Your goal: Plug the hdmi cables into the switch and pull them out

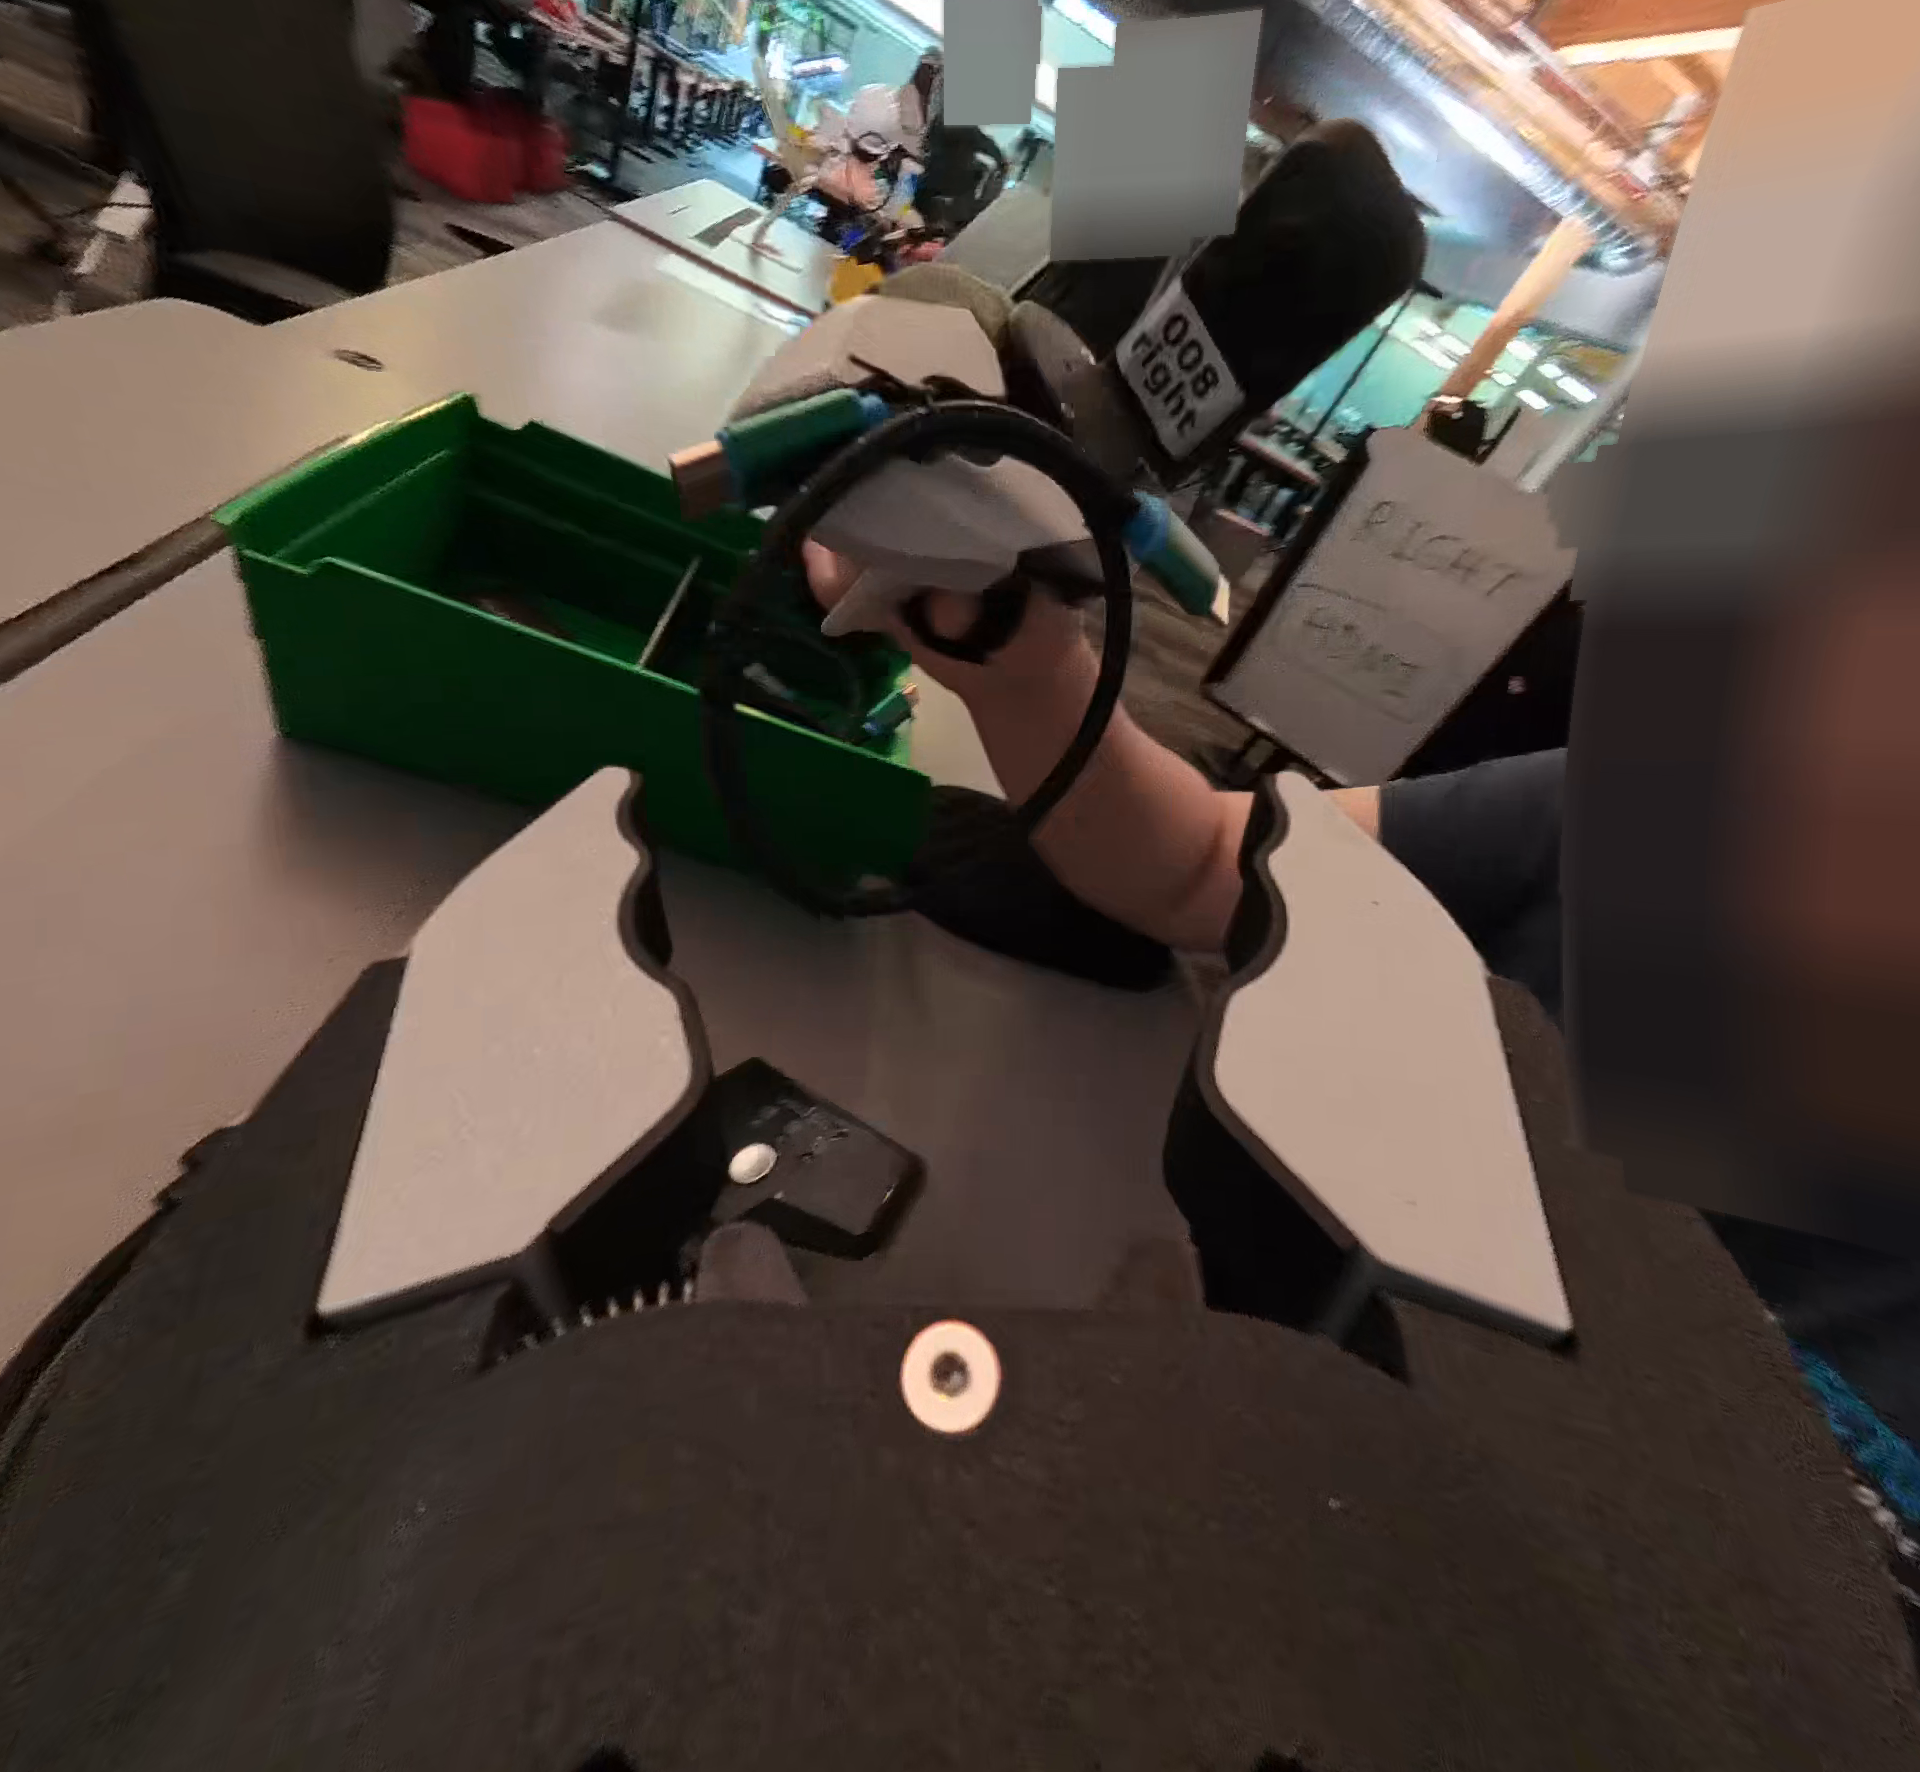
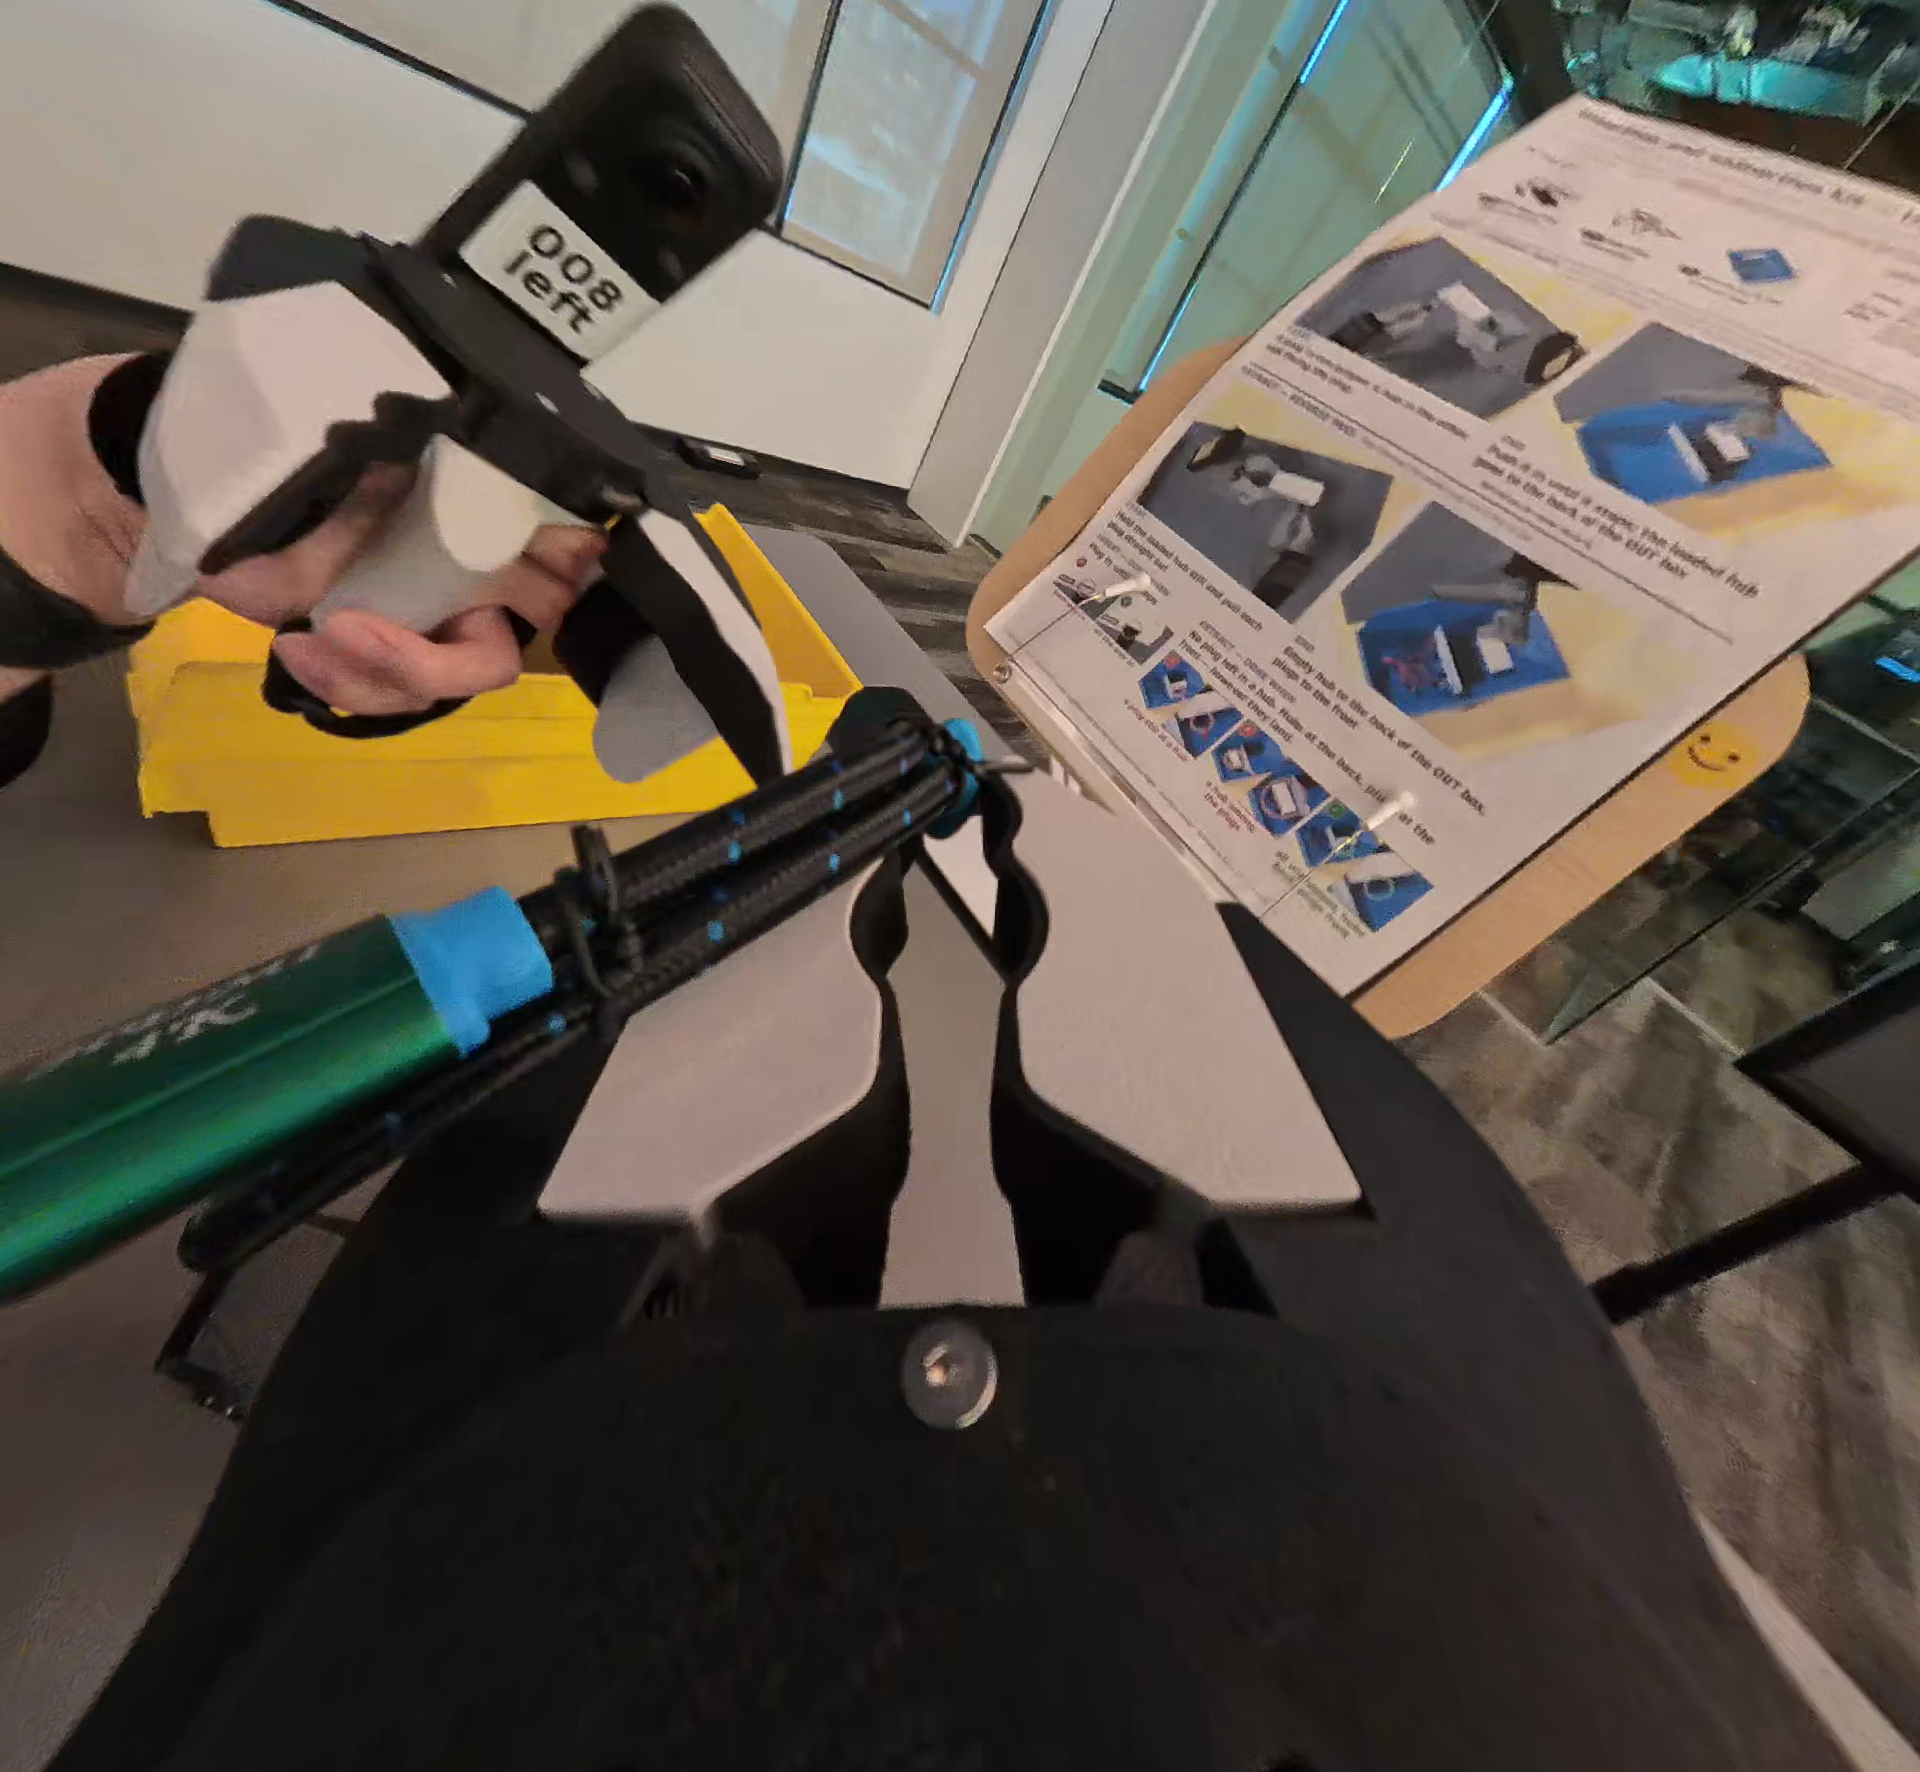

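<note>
Left wrist view: the left tongs (image 1: pixel 945 849) hang wide apart over the grey counter (image 1: pixel 208 891), nothing between them. Just under them, near the hinge, a small black box with a white button (image 1: pixel 805 1166) lies on the counter; whether that is the switch I cannot tell. Ahead sits a green bin (image 1: pixel 499 642) with dividers, and dark cable ends lie in its near compartment.

Beyond it the right tongs (image 1: pixel 727 434) are up in the air, held by a hand (image 1: pixel 997 673), and the hdmi cable (image 1: pixel 914 642) droops from them in a black loop. 1 green plug with a metal tip (image 1: pixel 764 460) juts out at the tip of those tongs, and a second green plug (image 1: pixel 1179 559) dangles on the other side.

Right wrist view, up close: the right tongs (image 2: pixel 951 865) are nearly together, pinching the bundled, zip-tied black braided cable (image 2: pixel 748 839) near their tips. The green plug body (image 2: pixel 208 1078) with its blue collar sweeps across the lower left.

Further off, the other hand (image 2: pixel 343 600) grips the left tool above a yellow bin (image 2: pixel 436 777) on the counter. To the right stands a tilted wooden board carrying a printed instruction sheet (image 2: pixel 1455 527) with photos. The room: white wall, tall glass panels, grey carpet, wooden ceiling beams, long tables further back.
</note>
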